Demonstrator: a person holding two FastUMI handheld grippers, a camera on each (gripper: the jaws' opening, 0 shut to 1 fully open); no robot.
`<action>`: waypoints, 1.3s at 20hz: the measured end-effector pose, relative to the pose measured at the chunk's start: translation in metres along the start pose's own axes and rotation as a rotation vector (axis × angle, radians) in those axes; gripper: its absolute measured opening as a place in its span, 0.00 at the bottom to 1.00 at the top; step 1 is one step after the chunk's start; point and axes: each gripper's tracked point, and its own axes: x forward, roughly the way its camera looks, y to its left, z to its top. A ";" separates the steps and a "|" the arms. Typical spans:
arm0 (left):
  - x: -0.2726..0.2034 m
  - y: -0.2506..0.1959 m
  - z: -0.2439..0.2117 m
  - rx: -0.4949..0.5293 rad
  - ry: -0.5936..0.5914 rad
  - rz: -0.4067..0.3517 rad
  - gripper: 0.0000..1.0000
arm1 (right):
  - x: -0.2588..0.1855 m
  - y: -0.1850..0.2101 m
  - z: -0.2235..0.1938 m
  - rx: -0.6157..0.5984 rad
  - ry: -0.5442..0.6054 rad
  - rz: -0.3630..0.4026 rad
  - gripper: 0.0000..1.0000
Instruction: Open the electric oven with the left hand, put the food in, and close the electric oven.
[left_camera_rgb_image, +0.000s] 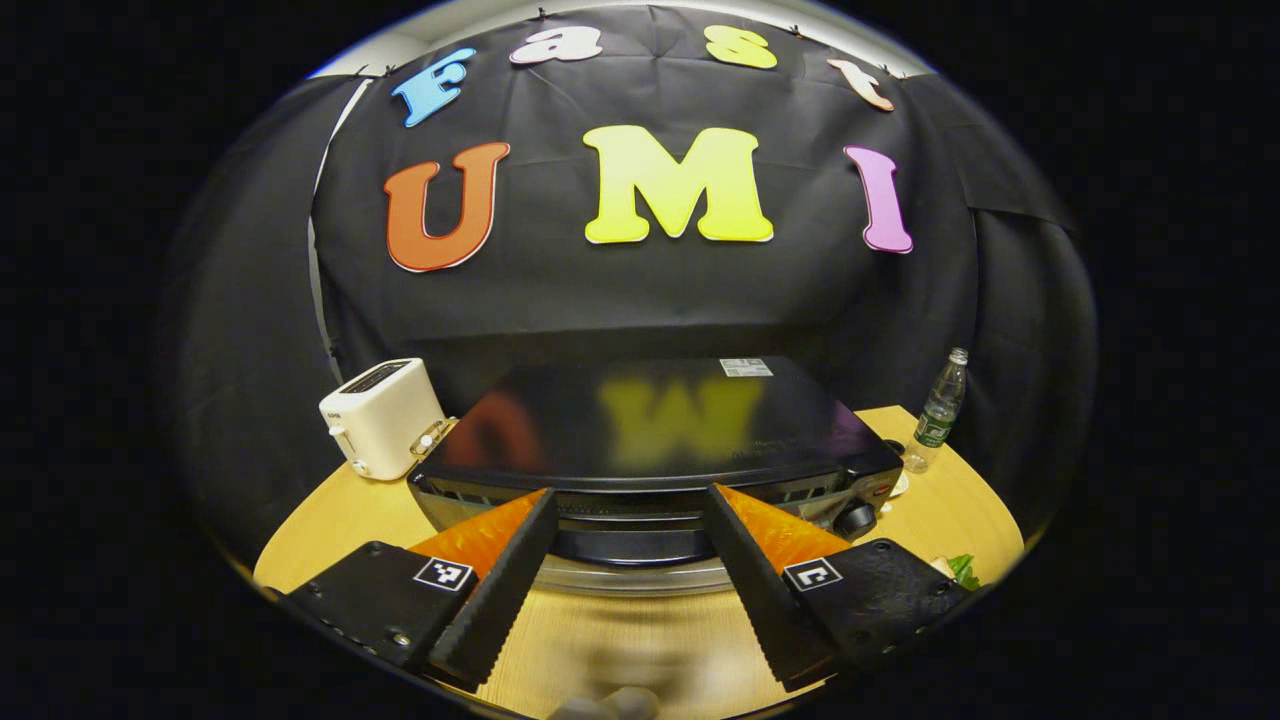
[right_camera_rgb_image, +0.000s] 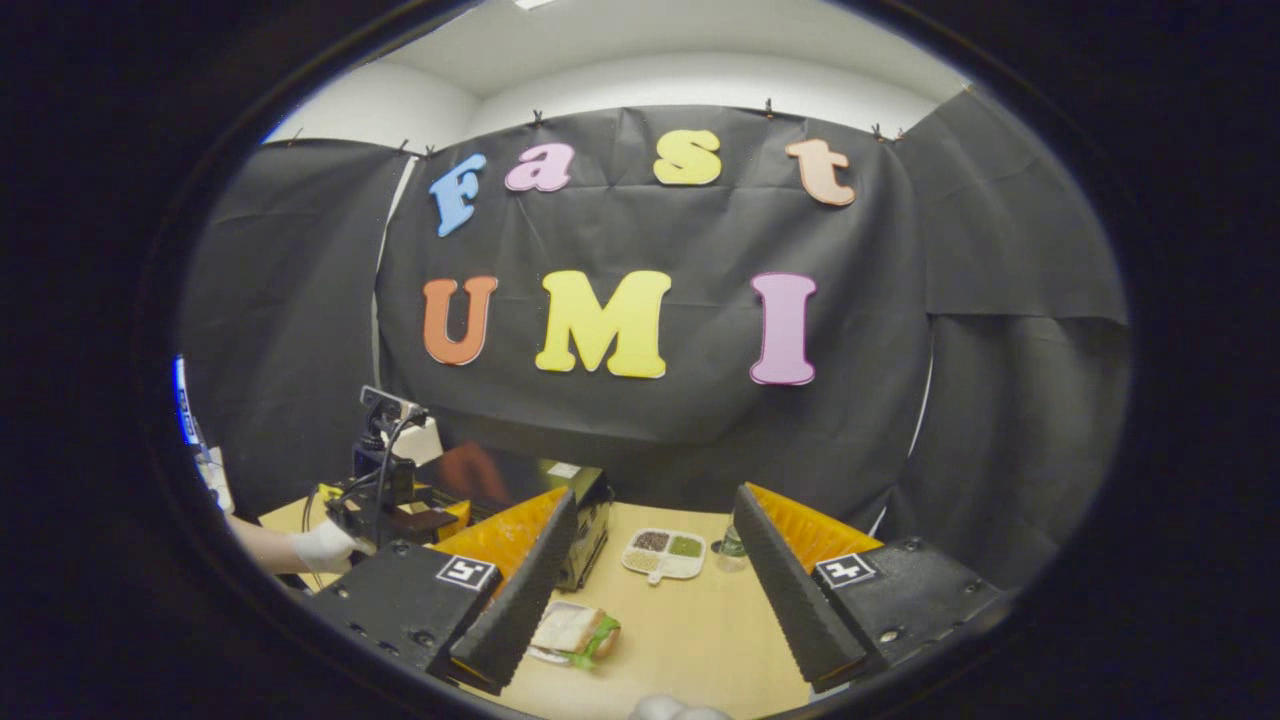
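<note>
Black oven (left_camera_rgb_image: 660, 430) ×1 | sandwich (right_camera_rgb_image: 572, 632) ×1 | toaster (left_camera_rgb_image: 380, 418) ×1 | both grippers' fingers apart, empty

oven (left_camera_rgb_image: 660, 420) front below fingers: hidden | sandwich (right_camera_rgb_image: 572, 632): partly behind finger | tray (right_camera_rgb_image: 664, 553) contents: too small

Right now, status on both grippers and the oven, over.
Left gripper open, at the oven front. Right gripper open, above the sandwich on the table. Door state unclear. Nothing between the open grippers.

left gripper view: close, facing oven (left_camera_rgb_image: 650, 440); right gripper view: farther, rightward; both show oven
</note>
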 end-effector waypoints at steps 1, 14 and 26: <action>-0.005 0.000 -0.002 -0.001 0.001 -0.004 0.97 | -0.003 0.003 -0.001 -0.006 0.002 0.000 0.91; -0.072 -0.004 -0.094 -0.010 0.121 -0.039 0.97 | -0.044 0.038 -0.019 -0.033 0.025 0.012 0.91; -0.079 -0.010 -0.185 -0.075 0.278 -0.040 0.96 | -0.060 0.039 -0.059 -0.059 0.109 -0.012 0.91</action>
